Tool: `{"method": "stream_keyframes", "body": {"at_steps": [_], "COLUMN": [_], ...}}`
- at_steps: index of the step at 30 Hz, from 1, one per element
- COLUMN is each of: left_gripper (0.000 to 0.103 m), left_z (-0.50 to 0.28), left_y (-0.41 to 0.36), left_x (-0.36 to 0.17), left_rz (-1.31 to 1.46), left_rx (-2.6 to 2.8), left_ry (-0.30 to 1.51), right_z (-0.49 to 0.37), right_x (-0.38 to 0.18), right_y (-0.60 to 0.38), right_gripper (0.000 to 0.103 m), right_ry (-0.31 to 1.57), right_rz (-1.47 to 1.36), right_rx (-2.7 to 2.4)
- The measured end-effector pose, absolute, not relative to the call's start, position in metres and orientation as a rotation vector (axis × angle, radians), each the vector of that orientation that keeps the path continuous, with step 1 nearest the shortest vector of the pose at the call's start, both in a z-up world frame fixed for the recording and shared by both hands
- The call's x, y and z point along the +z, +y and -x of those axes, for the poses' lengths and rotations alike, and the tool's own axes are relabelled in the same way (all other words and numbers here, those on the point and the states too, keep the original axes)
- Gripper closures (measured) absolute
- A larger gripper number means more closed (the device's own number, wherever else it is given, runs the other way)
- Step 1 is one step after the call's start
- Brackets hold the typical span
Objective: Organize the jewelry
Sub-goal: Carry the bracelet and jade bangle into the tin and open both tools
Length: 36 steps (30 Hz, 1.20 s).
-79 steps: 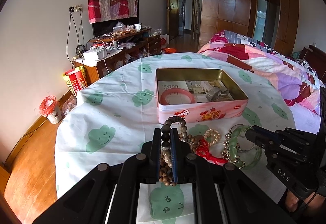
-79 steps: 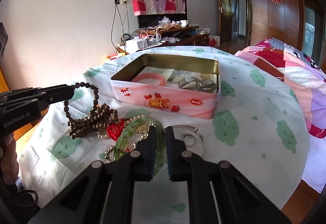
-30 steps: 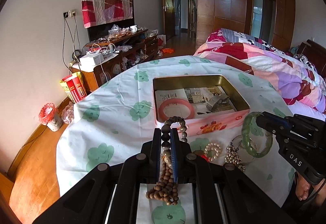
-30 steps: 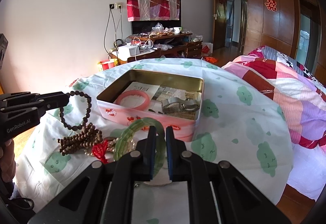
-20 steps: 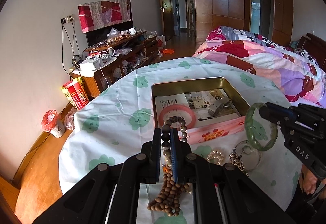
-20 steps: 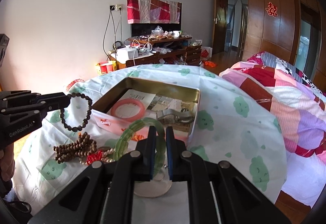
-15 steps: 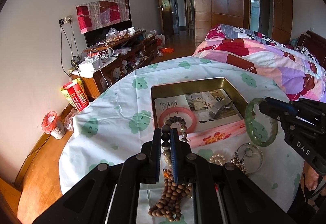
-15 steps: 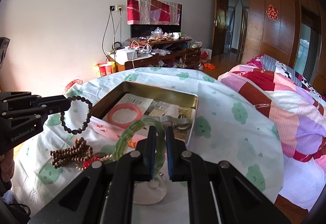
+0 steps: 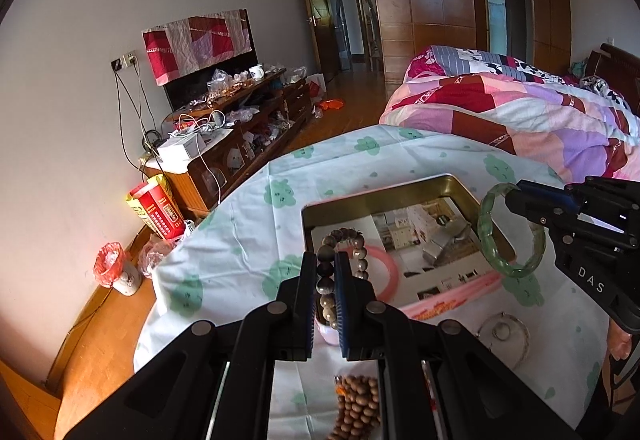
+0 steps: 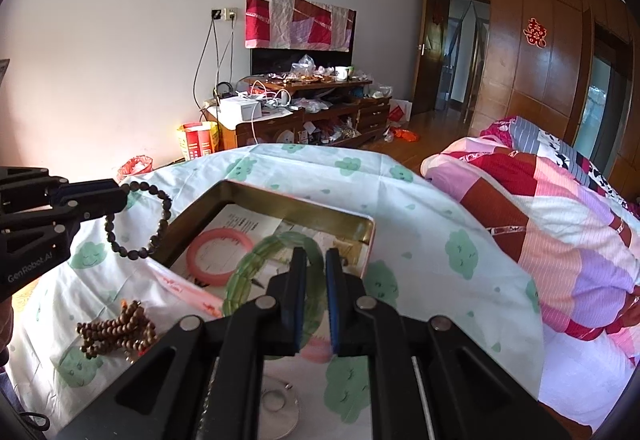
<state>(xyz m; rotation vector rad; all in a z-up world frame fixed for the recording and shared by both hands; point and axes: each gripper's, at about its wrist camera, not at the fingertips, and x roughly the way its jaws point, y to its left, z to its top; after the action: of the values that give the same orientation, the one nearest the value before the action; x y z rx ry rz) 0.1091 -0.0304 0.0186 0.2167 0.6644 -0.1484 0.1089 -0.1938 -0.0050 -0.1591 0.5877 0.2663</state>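
My left gripper [image 9: 325, 258] is shut on a dark bead bracelet [image 9: 325, 272] and holds it in the air by the near left corner of the open pink tin [image 9: 384, 196]. From the right wrist view the same bead bracelet [image 10: 138, 218] hangs as a ring from that left gripper [image 10: 120, 200]. My right gripper [image 10: 316, 256] is shut on a green jade bangle [image 10: 248, 272] above the tin's [image 10: 296, 208] near edge. Seen from the left, the bangle [image 9: 486, 232] hangs at the right gripper's tip [image 9: 510, 196]. A pink bangle [image 10: 220, 252] lies inside the tin.
A heap of brown wooden beads [image 10: 116, 332] and a silver ring-shaped piece [image 9: 504, 332] lie on the cloud-print tablecloth [image 10: 420, 232] in front of the tin. Papers and a metal clip [image 9: 444, 236] lie in the tin. A quilt-covered bed [image 10: 560, 208] stands right of the table.
Both grippers have risen and moved forward with their bracelets, from above the jewelry heap to over the tin's near edge. The heap of beads now lies behind and below them.
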Motion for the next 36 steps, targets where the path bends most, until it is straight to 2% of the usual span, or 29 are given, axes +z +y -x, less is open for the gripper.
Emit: {"method": "stream_keyframes", "body": {"at_steps": [18,36], "left_gripper": [0.095,0.095], "left_z": [-0.174,-0.187], "left_y": [-0.047,-0.049], "left_x": [-0.006,-0.028], "left_rz": [-0.243,-0.249], "left_rx": [-0.118,-0.103], "left_ry": [0.746,0.782], "right_z": [-0.159,-0.17], "right_x": [-0.017,-0.041], "right_y": [-0.193,-0.184], "right_gripper": [0.091,0.09], "right_ry": [0.636,0.697], "right_rz": [0.176,0.174], "right_rx": [0.23,0.235]}}
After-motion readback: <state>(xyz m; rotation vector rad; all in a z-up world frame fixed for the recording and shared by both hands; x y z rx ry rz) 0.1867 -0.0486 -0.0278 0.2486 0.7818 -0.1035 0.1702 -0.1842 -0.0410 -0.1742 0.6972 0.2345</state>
